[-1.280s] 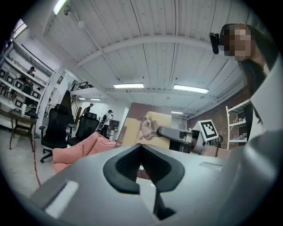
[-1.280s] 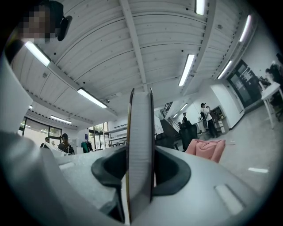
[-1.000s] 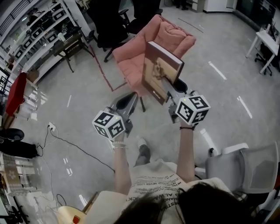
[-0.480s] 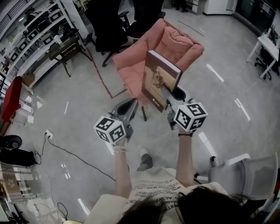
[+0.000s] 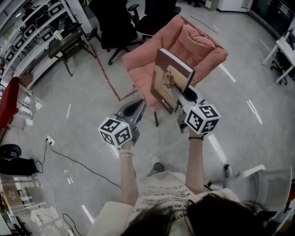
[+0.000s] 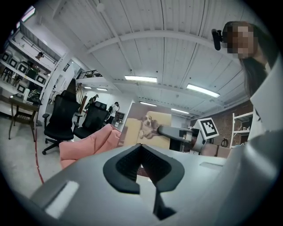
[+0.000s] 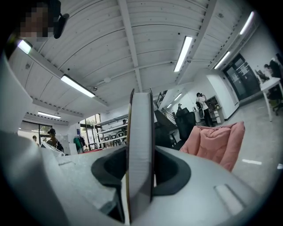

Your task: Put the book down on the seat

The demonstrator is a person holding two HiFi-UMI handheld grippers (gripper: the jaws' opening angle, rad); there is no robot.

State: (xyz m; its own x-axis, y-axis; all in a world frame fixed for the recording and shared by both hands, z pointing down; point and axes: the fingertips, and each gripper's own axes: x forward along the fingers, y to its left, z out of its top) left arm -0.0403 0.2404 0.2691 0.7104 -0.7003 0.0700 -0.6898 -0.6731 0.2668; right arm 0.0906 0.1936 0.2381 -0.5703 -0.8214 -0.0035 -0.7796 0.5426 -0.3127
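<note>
Quick count: one book (image 5: pixel 171 85), one pink armchair (image 5: pixel 193 44), two black office chairs (image 5: pixel 115 23) (image 5: pixel 156 11), one grey office chair (image 5: pixel 262 184), and two grippers: left gripper (image 5: pixel 137 107), right gripper (image 5: pixel 182 95).

My head camera sits above the person and looks steeply down, far enough off to take in both arms, with the left gripper (image 5: pixel 137 105) left of centre, the right gripper (image 5: pixel 183 94) right of centre and the pink armchair (image 5: pixel 184 46) at upper centre. Each gripper camera rides close behind its own jaws, which fill the lower half of its frame, and faces out level across the room. All three views share the armchair and the book (image 5: pixel 169 82), which is cover-on at the left gripper view's centre and edge-on in the right's.
</note>
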